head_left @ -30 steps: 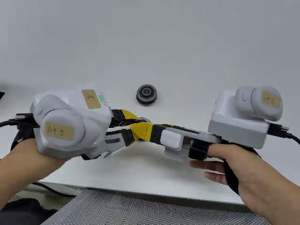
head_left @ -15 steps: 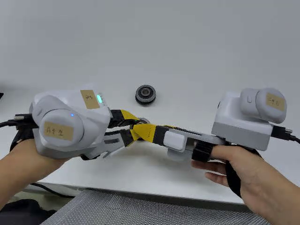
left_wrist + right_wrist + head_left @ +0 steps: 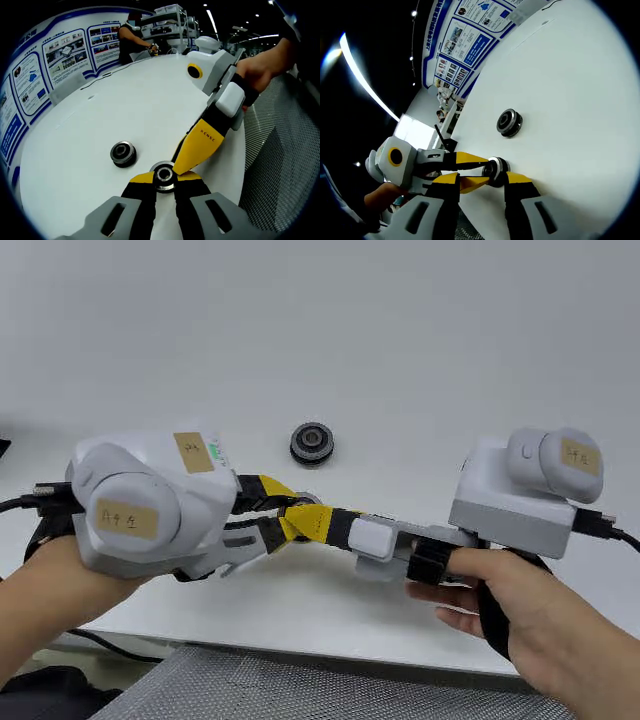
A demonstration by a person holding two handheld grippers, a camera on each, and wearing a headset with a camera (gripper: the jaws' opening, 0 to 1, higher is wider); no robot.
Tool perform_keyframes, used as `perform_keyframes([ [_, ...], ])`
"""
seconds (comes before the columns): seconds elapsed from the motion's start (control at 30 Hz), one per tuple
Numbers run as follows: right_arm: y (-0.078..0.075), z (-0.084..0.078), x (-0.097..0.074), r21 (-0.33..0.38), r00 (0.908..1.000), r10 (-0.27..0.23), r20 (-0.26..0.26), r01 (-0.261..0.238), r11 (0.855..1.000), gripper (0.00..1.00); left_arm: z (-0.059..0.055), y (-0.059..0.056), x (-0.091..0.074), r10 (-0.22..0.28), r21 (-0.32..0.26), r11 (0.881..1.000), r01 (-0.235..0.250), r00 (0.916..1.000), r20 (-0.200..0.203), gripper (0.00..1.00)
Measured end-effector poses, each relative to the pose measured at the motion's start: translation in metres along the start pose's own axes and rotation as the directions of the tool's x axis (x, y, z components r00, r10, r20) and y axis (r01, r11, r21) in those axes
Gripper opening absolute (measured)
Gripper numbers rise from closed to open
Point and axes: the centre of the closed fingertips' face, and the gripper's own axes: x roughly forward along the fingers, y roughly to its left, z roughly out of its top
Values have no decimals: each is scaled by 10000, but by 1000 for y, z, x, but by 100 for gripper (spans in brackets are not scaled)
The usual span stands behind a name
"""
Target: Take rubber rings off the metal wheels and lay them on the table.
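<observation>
- Yellow tips of my left gripper (image 3: 164, 179) are closed narrow on the held wheel (image 3: 164, 175). One tip presses each side of it, and its bright hub faces back along the jaws.
- My right gripper (image 3: 486, 178) comes at the held wheel from the opposite side. Its long yellow-and-black jaws meet the wheel's edge.
- In the right gripper view the held wheel sits between my right jaws and one yellow tip touches it. My left jaws crowd the other side, so I cannot tell whether the right pair is pinching or only resting there.
- In the head view the held wheel is mostly hidden where the two sets of jaws cross.
- Whether the held wheel touches the white table (image 3: 400, 360) or hangs just above it I cannot tell.
- Beyond the held wheel, well apart from it and from both grippers, a second wheel (image 3: 312, 441) lies flat on the table, dark-rimmed with a paler centre.
- My left hand (image 3: 45, 585) and right hand (image 3: 500, 595) grip the white housings on either side of the held wheel.
- Nearer me than the held wheel, past the table's edge, lies grey mesh (image 3: 250, 680).
</observation>
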Motion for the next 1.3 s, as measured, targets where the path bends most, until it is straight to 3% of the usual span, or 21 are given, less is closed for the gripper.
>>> perform_keyframes([
  [0.27, -3, 3, -6, 268, 9995, 6, 316, -14, 9996, 28, -1, 0, 0, 4, -3, 10000, -4, 10000, -27, 13],
  [0.43, -7, 3, -3, 324, 9996, -118, 256, 110, 9994, 22, -1, 0, 0, -5, 6, 10000, 5, 10000, -49, 13],
  [0.73, -21, 4, -3, 394, 9972, -711, 239, 702, 9968, 4, -1, 0, 0, -5, -32, 10000, 5, 10000, -55, 13],
  [1.3, -17, 4, -5, 448, 9964, -804, 252, 792, 9959, 2, -2, 1, 1, -13, -41, 10000, 12, 9999, -131, 13],
])
